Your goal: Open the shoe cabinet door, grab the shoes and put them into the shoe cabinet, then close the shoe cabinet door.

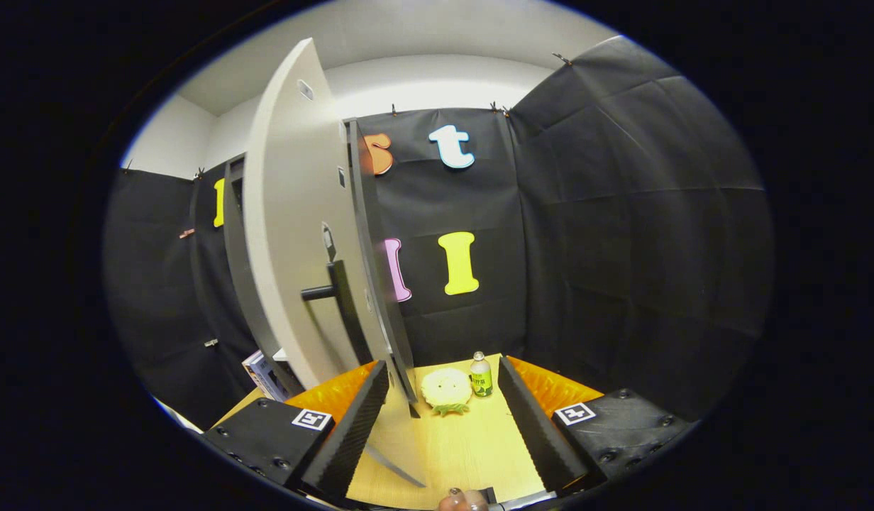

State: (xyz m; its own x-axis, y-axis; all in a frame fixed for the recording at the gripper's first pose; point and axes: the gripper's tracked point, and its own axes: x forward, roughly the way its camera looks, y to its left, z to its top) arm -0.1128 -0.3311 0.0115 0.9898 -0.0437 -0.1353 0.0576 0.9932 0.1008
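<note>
I see my gripper [444, 419] held low over the wooden table [465, 454], pointing level toward the far wall of the booth. Its two fingers [352, 433] are spread wide apart and nothing is between them that they press on; the gripper is released. At the near end, between the finger bases, a fingertip of the person [457, 499] shows.

The cabinet door [302, 234] stands open, and I look at it almost edge-on. It is a tall pale panel that rises from just ahead of the left finger and leans over to the left. Its lower corner comes down near the inner side of the left finger, but I cannot tell if they touch. A dark bar handle [330, 291] sticks out from the panel about halfway up. Behind the door the dark frame of the shoe cabinet [235, 241] is visible, on the left.

Beyond the fingers, on the far part of the table, lies a pale, fluffy slipper [445, 389]. Just beside it on the right stands a small bottle [481, 376] with a green label. Left of the cabinet base, a box [263, 375] lies tilted.
</note>
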